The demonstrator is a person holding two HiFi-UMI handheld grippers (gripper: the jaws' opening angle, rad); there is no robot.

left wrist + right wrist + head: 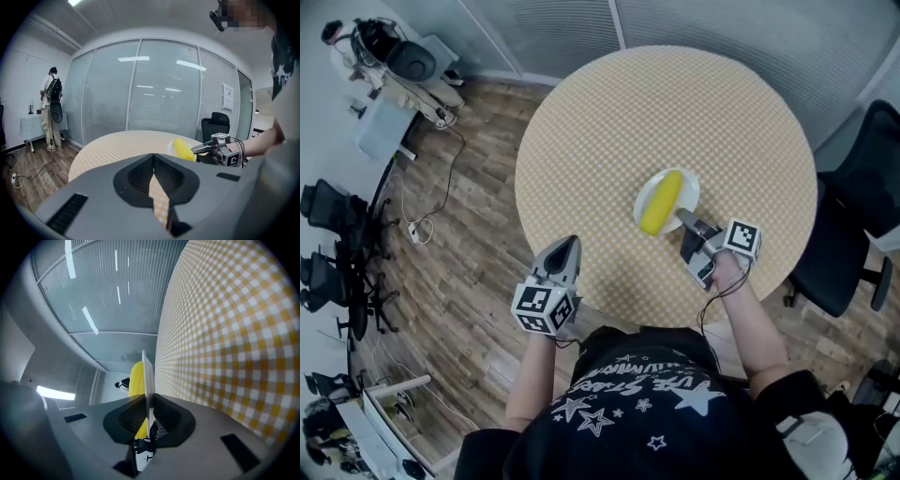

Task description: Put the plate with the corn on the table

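Head view looks steeply down on a round bench (600, 141) covered in a yellow-and-white check cloth. A white plate (689, 191) sits close to its middle, a little toward 6 o'clock. One yellow corn (662, 202) cob lies along the plate, pointing from 7 o'clock to 1 o'clock.

The right gripper (684, 217) reaches the plate from its 5 o'clock side, and its tips are on the near rim. In the right gripper view the plate (148, 376) runs edge-on straight between the two jaws, which are clamped on the rim. There the corn (136, 378) lies on the plate's left face and the check cloth fills the right. A thin strip seems to show between plate and cloth (whether the plate rests on the bench I cannot tell).

The left gripper (567, 246) is well apart from the plate, at the bench's edge around 8 o'clock, pointing inward. In the left gripper view its jaws (153, 161) meet with nothing between them. The corn and the right gripper show beyond them toward 1 o'clock.

A dark office chair (853, 225) stands just beside the bench at 4 o'clock, on a wood-plank floor (459, 234). In the left gripper view a person (50, 108) stands far off at 9 o'clock beside a small table with a cloth over it.
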